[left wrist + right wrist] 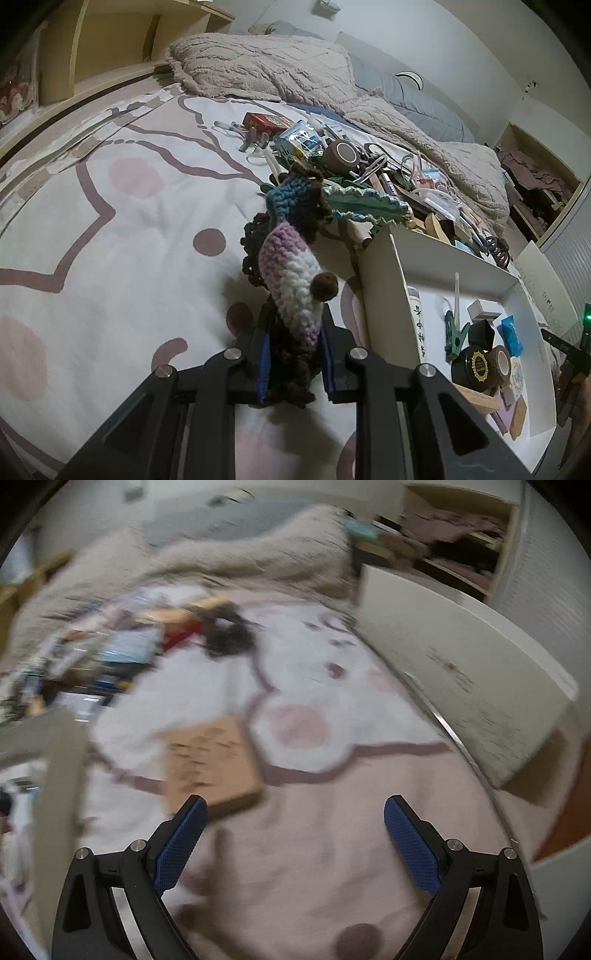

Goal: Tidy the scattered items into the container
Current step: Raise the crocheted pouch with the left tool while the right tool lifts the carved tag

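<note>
clamping the crochet toy (291,280) between left fingers (327,343); right fingers (183,843) spread empty.

I'm in a bedroom at home. Under me is a bed (110,229) with a white and pink patterned cover, a fluffy beige blanket (258,70) bunched at its far side, a wooden shelf (103,48) alongside, and a closet (535,177) stuffed with clothes in the corner.
</note>
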`<state>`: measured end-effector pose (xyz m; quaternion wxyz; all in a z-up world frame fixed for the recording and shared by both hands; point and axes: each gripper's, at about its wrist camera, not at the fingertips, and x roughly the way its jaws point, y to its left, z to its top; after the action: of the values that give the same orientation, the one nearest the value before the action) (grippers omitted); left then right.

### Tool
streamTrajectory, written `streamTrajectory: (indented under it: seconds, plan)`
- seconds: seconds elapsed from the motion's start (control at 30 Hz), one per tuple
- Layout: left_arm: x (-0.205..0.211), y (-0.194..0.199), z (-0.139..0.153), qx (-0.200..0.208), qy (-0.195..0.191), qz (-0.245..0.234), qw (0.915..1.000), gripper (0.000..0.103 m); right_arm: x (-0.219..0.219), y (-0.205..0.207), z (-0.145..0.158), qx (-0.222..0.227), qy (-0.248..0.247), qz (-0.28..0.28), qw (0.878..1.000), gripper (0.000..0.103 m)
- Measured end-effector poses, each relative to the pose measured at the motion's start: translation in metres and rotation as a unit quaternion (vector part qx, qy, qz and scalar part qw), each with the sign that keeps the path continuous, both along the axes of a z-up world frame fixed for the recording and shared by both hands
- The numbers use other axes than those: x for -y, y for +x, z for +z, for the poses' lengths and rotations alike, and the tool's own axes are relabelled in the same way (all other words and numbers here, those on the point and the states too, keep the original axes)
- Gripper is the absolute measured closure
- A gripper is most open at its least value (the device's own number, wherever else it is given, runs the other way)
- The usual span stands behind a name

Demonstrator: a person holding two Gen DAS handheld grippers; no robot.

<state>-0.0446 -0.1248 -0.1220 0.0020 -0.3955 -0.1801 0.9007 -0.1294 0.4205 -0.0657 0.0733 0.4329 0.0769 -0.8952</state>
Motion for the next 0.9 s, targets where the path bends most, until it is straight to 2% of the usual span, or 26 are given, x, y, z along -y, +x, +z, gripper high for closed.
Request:
streamTrajectory:
  seconds: [0.2,0.3,0.4,0.47,0.5,0.57,0.77,0.9]
  plan:
    - [0.002,0.0,0.001,-0.003,0.006,0.002,1.0,0.081,0.036,-0.008,-0.003,-0.002,0.015,0.085,0.996,0.007]
    - [0.006,0.001,0.001,-0.006,0.015,0.007,0.9998,0.081,0.045,-0.02,-0.012,0.007,0.04,0.089,0.995,0.008]
    - [0.007,0.0,0.001,-0.007,0.017,0.01,0.9998,0.081,0.045,-0.032,-0.02,0.023,0.038,0.089,0.995,0.009]
    - [0.008,0.0,0.002,-0.007,0.017,0.013,0.9997,0.081,0.045,-0.036,-0.025,0.036,0.036,0.09,0.995,0.023]
    - [0.008,0.0,0.001,-0.006,0.017,0.015,0.9997,0.081,0.045,-0.037,-0.027,0.043,0.032,0.093,0.994,0.025]
    - [0.008,0.0,0.001,-0.005,0.016,0.021,0.9996,0.081,0.045,-0.037,-0.029,0.047,0.025,0.104,0.993,0.035]
    - [0.009,-0.001,0.002,-0.005,0.014,0.031,0.9994,0.07,0.05,-0.03,-0.025,0.028,0.037,0.108,0.993,0.037]
    - [0.01,-0.003,0.005,-0.007,0.013,0.034,0.9993,0.064,0.046,-0.023,-0.013,0.023,-0.004,0.098,0.995,0.037]
